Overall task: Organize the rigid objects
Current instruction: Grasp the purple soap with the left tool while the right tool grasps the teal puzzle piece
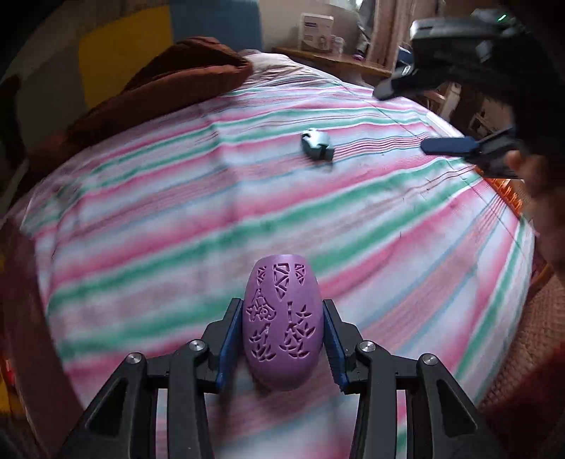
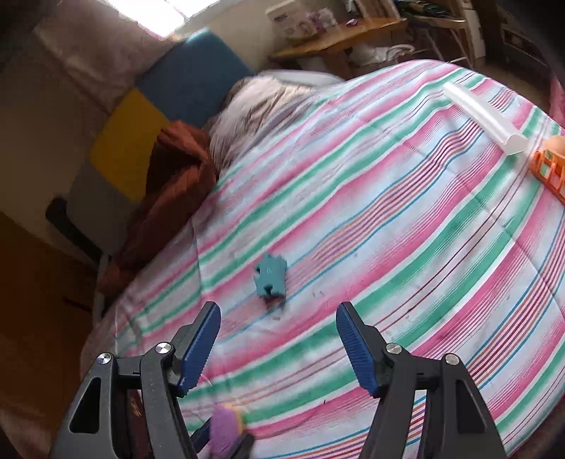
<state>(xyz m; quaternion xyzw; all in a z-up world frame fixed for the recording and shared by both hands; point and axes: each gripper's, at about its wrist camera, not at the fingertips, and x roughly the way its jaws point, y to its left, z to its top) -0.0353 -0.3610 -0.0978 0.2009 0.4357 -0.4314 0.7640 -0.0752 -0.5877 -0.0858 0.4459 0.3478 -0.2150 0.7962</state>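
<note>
Striped bedspread [image 2: 406, 219]: only right view shows clear tube [image 2: 483, 116]; left gripper [image 1: 282, 335] clamps purple vase [image 1: 282, 325].

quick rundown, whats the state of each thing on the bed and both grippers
purple cut-out vase: lying on its side, between the left gripper's pads
left gripper: shut on the vase
right gripper: open, empty, above the bedspread
teal toy piece: loose on the striped bedspread, untouched
clear tube: lying flat near the edge
orange basket: at the edge, partly out of frame

striped bedsheet [image 1: 247, 212] | brown blanket [image 1: 169, 77] | wood shelf [image 2: 339, 42] w/ box [image 1: 316, 31]
</note>
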